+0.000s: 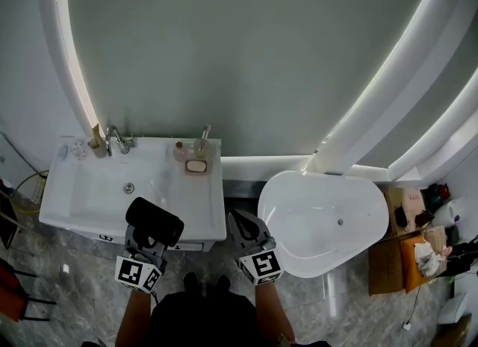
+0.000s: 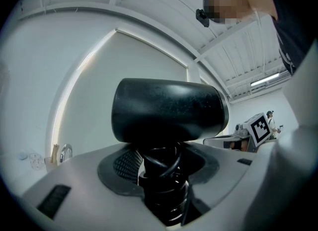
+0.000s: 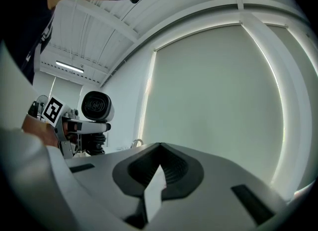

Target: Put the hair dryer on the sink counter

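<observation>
Hand-held grippers, two: left hand-held gripper (image 1: 149, 238) (image 2: 161, 178) clamped on handle of hair dryer (image 1: 154, 221) (image 2: 169, 111); right hand-held gripper (image 1: 242, 223) (image 3: 158, 173) closed, empty. One hair dryer: barrel directly above left jaws, cord coiled round handle, held at front edge of surface (image 1: 208, 198), not set down. One faucet (image 1: 113, 140), one bathtub (image 1: 295, 196).

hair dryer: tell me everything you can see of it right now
The hair dryer is matte black, plastic by its look: a short round barrel, a circular grille at one end, and a handle with black cord coiled round it. The left gripper is shut on that handle, the barrel crosswise beyond its jaws. It hangs in the air by the front edge of the sink counter, not resting on it.
</observation>
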`<state>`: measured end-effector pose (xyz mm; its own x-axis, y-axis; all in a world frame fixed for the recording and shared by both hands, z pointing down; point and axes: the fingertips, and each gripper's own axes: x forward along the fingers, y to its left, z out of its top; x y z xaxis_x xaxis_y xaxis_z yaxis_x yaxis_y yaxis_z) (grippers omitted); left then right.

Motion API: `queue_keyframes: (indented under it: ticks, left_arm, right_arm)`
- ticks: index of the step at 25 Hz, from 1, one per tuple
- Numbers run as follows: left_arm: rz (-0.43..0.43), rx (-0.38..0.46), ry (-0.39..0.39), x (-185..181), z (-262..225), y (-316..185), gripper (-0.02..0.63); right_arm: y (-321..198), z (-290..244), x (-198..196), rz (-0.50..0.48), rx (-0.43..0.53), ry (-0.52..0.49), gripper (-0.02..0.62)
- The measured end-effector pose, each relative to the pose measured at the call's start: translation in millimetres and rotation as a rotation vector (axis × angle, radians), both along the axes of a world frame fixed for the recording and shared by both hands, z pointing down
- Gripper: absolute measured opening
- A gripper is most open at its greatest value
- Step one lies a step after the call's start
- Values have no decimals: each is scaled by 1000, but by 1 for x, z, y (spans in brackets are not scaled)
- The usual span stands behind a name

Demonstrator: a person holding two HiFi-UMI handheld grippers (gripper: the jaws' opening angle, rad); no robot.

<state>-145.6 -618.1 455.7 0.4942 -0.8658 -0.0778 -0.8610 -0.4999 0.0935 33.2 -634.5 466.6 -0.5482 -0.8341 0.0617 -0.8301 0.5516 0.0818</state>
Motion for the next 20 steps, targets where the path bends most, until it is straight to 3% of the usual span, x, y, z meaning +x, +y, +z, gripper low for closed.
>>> queue_keyframes:
  ticks: [7,12,20]
  left_arm:
    - [-28,-26,3,7,8,-9,224]
    - [-68,-89,8,4,25,-27,224]
    - [-121,-324,15,10,88,-67,224]
  right_arm:
    - [-17,-2,0,-40,-4,4,28]
    - [-29,-3,-7,-76,5,8,28]
    - [-41,8,0,-73,-19,18,28]
